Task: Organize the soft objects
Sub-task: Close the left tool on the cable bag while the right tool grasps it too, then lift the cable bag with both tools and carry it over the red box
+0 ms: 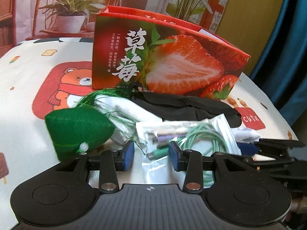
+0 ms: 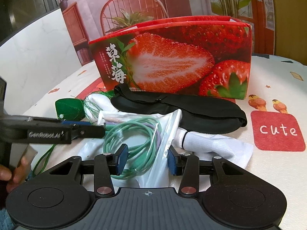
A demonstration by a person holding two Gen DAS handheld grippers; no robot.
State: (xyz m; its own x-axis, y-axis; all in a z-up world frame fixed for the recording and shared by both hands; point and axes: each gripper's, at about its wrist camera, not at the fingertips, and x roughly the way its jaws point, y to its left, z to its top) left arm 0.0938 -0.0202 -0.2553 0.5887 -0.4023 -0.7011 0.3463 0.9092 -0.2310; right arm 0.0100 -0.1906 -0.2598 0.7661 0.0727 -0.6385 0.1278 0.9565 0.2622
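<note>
A clear plastic bag (image 1: 182,132) of green and purple cables lies on a heap of soft things. My left gripper (image 1: 151,156) stands open astride its near end, pads apart from it. My right gripper (image 2: 146,161) is open too, over the cable coil (image 2: 134,134) in the bag (image 2: 167,130). Under the bag lie a black eye mask (image 2: 191,111) and a white cloth (image 2: 211,143). A green felt sachet (image 1: 76,130) with a tassel sits at the left. The left gripper (image 2: 96,128) shows side-on in the right wrist view.
A tall strawberry-printed box (image 2: 172,61), open at the top, stands right behind the heap. The tablecloth (image 2: 278,130) has a bear and a red "cute" patch. A person's hand (image 2: 11,174) holds the left gripper's handle. A printed backdrop hangs at the back.
</note>
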